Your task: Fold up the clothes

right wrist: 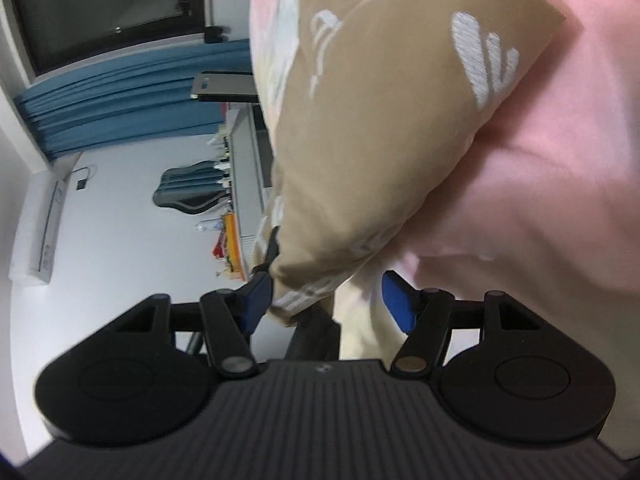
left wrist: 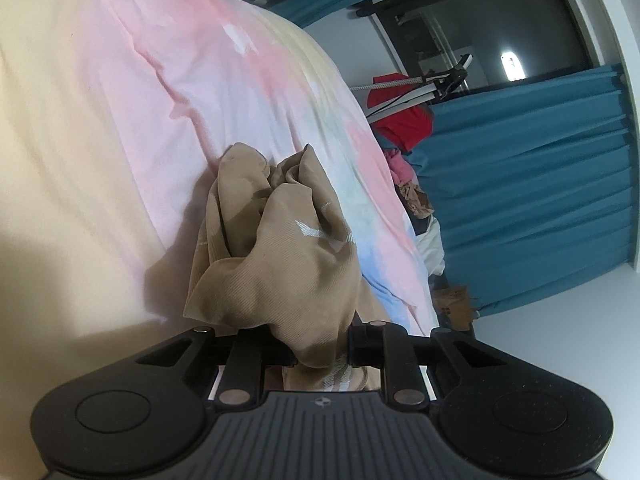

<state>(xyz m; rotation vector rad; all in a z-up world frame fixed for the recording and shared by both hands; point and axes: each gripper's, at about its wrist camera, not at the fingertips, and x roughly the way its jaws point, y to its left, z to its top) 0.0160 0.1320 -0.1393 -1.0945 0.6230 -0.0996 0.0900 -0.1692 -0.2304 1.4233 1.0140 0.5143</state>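
Observation:
A tan garment (left wrist: 276,248) with white embroidered marks lies bunched on a pastel pink, yellow and blue bedsheet (left wrist: 140,92). My left gripper (left wrist: 320,350) is shut on a fold of this garment, which bulges out between its black fingers. In the right wrist view the same tan garment (right wrist: 380,128) hangs down towards my right gripper (right wrist: 326,302). Its blue-padded fingers (right wrist: 256,304) stand apart, with the garment's lower edge between them, touching only the left pad.
The bed fills most of both views. Teal curtains (left wrist: 532,184) and a dark window (left wrist: 480,36) stand beyond it, with a red cloth on a rack (left wrist: 404,116) and a clothes pile beside the bed. A desk and chair (right wrist: 192,192) show in the right wrist view.

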